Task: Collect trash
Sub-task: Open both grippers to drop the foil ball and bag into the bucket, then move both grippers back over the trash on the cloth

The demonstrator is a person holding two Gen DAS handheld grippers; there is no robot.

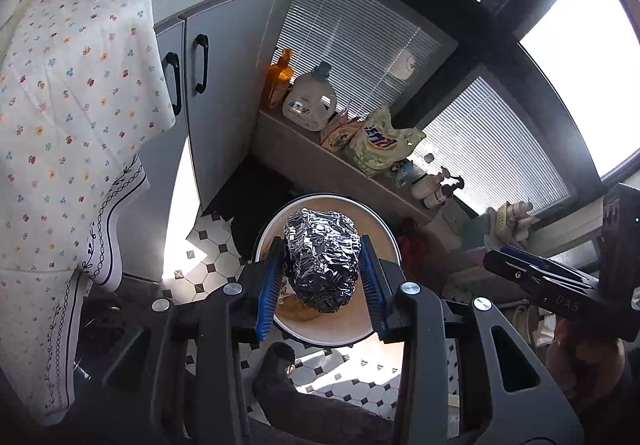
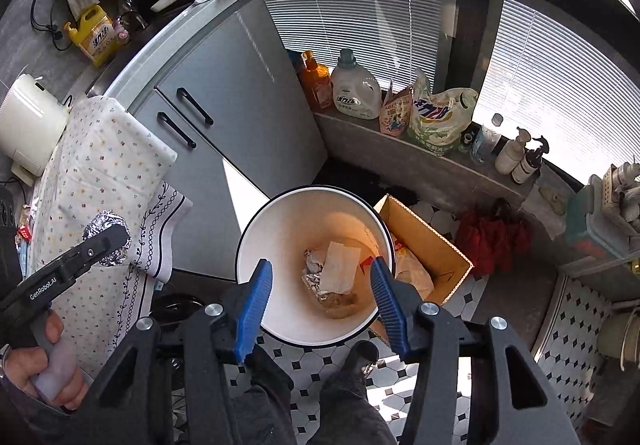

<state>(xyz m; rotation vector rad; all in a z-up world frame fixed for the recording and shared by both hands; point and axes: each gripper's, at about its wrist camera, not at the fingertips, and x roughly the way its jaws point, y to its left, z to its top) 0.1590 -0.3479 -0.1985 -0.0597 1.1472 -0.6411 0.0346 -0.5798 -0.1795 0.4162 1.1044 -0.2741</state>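
Our left gripper is clenched on a crumpled foil ball, its blue pads pressing both sides, above the white bin. Our right gripper is released, with nothing between its pads, over the same bin. Inside the bin, foil scraps and paper lie at about six o'clock. A cardboard box stands at three o'clock beside the bin.

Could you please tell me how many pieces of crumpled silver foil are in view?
2: one crumpled silver foil ball gripped by the left gripper; one foil scrap in the round white bin, partly under white paper. More may be hidden beneath.
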